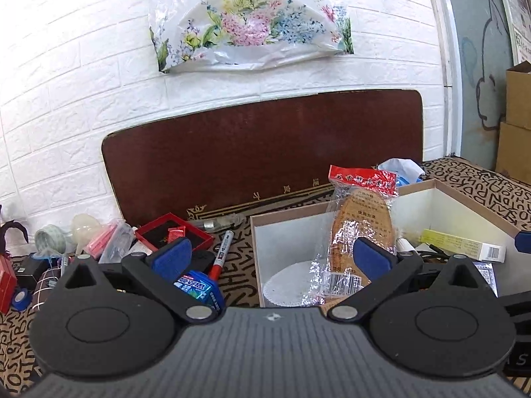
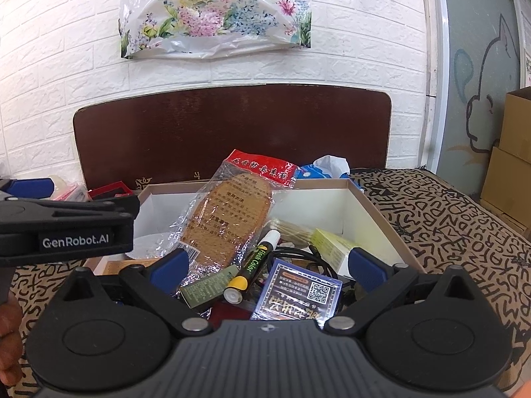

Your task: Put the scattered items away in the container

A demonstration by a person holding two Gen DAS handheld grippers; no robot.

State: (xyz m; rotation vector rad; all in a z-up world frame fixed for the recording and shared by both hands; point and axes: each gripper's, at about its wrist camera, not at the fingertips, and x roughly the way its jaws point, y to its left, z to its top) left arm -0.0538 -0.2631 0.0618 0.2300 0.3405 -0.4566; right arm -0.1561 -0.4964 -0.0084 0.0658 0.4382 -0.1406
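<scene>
A white cardboard box (image 1: pixel 254 232) (image 2: pixel 375 212) sits on a letter-print cloth. A clear-wrapped insole pack (image 1: pixel 360 219) (image 2: pixel 229 212) with a red header leans tilted inside it. In the right wrist view the box also holds a yellow marker (image 2: pixel 250 270), a blue card pack (image 2: pixel 298 295), a green packet (image 2: pixel 205 290), a pale yellow carton (image 2: pixel 333 243) and a black cable. My left gripper (image 1: pixel 271 258) (image 2: pixel 79 197) hangs open over the box's left wall. My right gripper (image 2: pixel 268 270) is open above the box's near side, holding nothing.
Left of the box lie scattered items: a red tray (image 1: pixel 174 233), a red marker (image 1: pixel 220 255), a blue gum pack (image 1: pixel 195 287), tape rolls (image 1: pixel 49 238) and pink packets (image 1: pixel 99 243). A brown board (image 1: pixel 265 152) leans on the brick wall. Cardboard cartons (image 2: pixel 512 165) stand at right.
</scene>
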